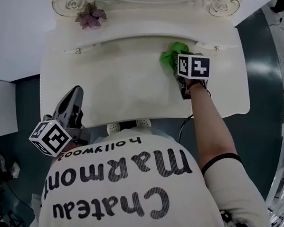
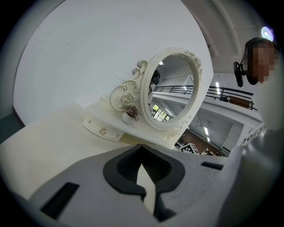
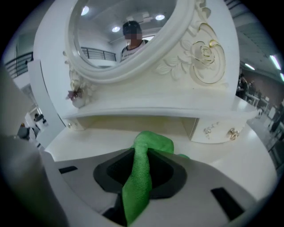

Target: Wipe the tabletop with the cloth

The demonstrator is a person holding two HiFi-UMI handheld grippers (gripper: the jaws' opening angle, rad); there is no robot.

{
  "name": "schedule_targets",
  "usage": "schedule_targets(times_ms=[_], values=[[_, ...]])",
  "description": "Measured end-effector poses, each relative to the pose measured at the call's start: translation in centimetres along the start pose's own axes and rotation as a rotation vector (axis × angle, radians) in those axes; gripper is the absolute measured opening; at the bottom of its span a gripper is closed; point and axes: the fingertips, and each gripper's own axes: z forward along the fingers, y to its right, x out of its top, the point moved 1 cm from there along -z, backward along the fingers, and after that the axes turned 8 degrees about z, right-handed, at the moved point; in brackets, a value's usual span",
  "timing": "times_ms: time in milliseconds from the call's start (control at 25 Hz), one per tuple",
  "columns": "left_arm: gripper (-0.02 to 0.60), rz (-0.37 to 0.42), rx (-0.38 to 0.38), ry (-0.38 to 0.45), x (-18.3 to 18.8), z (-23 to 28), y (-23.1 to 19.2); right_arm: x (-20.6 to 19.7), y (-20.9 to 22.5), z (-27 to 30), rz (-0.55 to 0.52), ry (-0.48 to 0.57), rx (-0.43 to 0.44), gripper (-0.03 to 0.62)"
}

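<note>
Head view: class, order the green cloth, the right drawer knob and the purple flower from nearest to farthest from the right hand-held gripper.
1. Green cloth: pinched in the right hand-held gripper, at its tips.
2. Right drawer knob: a little beyond, to its right.
3. Purple flower: far off at the back left.

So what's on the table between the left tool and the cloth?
Nothing; in the head view, bare tabletop runs from the left tool to the cloth.
</note>
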Motion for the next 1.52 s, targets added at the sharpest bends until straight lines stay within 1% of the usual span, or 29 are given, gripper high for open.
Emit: schedule_targets(times_ms=[80, 160, 240, 360, 480, 560, 680, 760, 840, 1000, 1200, 1400, 1520], values=[[0.006, -0.004, 0.012, 0.013, 0.3, -0.6, -0.5, 0.8, -2.6, -0.8, 0.075, 0.054, 0.091, 0.110], [0.006, -0.017, 0.021, 0.029, 0.6, -1.1, -1.1, 1.5, -6.6, -1.2, 0.084, 0.082, 0.198, 0.110], [0.006, -0.021, 0.023, 0.037, 0.7, -1.4, -1.5, 1.5, -11.1, -1.1, 0.028, 0.082, 0.292, 0.110], [0.006, -0.021, 0.029, 0.041, 0.7, -1.9, -1.9, 0.6, -16.9, -0.7, -0.082, 0.054, 0.375, 0.110], [0.006, -0.031, 0.045, 0.053, 0.9, -2.8, -3.0, -0.9, -21.2, 0.2, -0.115, 0.007, 0.439, 0.110], [0.006, -0.040, 0.054, 0.060, 1.0, -3.5, -3.8, -2.0, -23.3, 0.9, -0.125, -0.021, 0.462, 0.110], [0.006, -0.050, 0.062, 0.065, 1.1, -4.4, -5.1, -3.2, -25.5, 1.9, -0.145, -0.052, 0.468, 0.110], [0.007, -0.055, 0.065, 0.065, 1.2, -4.8, -6.0, -3.9, -26.5, 2.7, -0.165, -0.074, 0.457, 0.110], [0.006, -0.057, 0.064, 0.064, 1.4, -5.2, -6.8, -4.9, -27.3, 3.6, -0.201, -0.098, 0.431, 0.110], [0.007, -0.051, 0.046, 0.057, 2.0, -5.5, -8.2, -6.8, -27.6, 5.4, -0.294, -0.136, 0.350, 0.109], [0.006, -0.045, -0.005, 0.024, 2.2, -4.8, -9.2, -7.0, -27.5, 6.0, -0.375, -0.150, 0.295, 0.104], [0.006, -0.032, -0.072, -0.020, 2.2, -3.7, -9.6, -7.0, -25.9, 5.8, -0.337, -0.128, 0.224, 0.103], [0.007, -0.023, -0.100, -0.042, 2.1, -3.1, -9.6, -6.7, -24.3, 5.4, -0.304, -0.115, 0.189, 0.103]])
